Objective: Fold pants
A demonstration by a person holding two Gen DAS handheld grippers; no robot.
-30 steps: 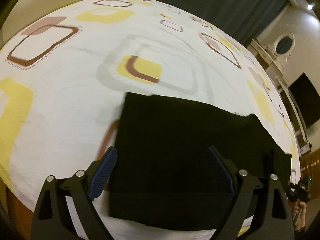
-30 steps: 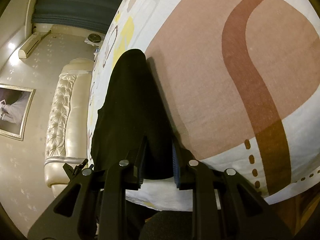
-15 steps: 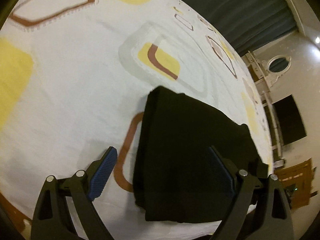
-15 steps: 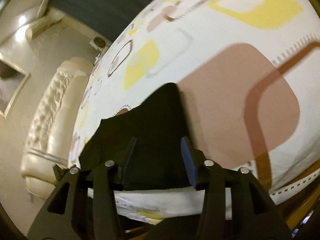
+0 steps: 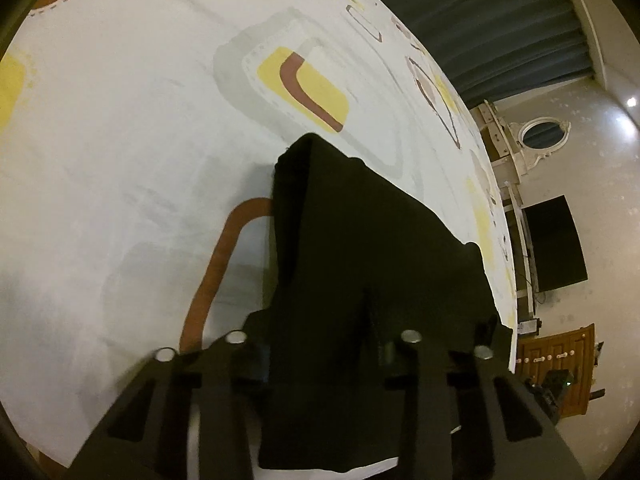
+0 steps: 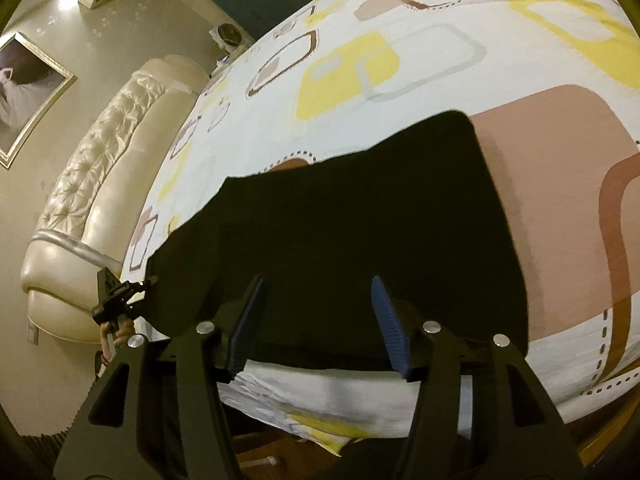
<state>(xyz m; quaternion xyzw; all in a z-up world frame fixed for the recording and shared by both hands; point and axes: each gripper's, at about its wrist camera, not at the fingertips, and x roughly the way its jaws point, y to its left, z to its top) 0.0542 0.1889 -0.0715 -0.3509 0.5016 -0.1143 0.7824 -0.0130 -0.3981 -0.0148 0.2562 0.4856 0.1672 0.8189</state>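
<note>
Landmark: the bed (image 5: 120, 152), covered by a white sheet printed with yellow, brown and grey rounded squares; everything below is placed against it.

Pants (image 5: 360, 248): black, already folded into a compact block, lying at the near edge of the bed. In the right wrist view the pants (image 6: 352, 220) spread flat across the sheet, their right side over a large tan patch. In the left wrist view the fabric rises in a raised fold toward the camera, its far corner just short of a yellow and brown square.

Left gripper (image 5: 320, 356): low at the near edge of the bed, its jaws closing with the black cloth bunched between them. The fabric covers the pads, so the fingertips are hidden; the cloth looks pinched. From the right wrist view the left gripper (image 6: 116, 300) shows at the pants' left corner, with part of the person's hand (image 6: 114, 334) beneath it.

Right gripper (image 6: 320, 320): above the near edge of the bed, jaws opening. Its blue ribbed pads (image 6: 386, 320) stand apart over the pants, pressing nothing.

Headboard (image 6: 80, 208): cream, tufted, at the bed's far left end in the right wrist view.

Curtain (image 5: 500, 20): dark, beyond the bed's far side.
</note>
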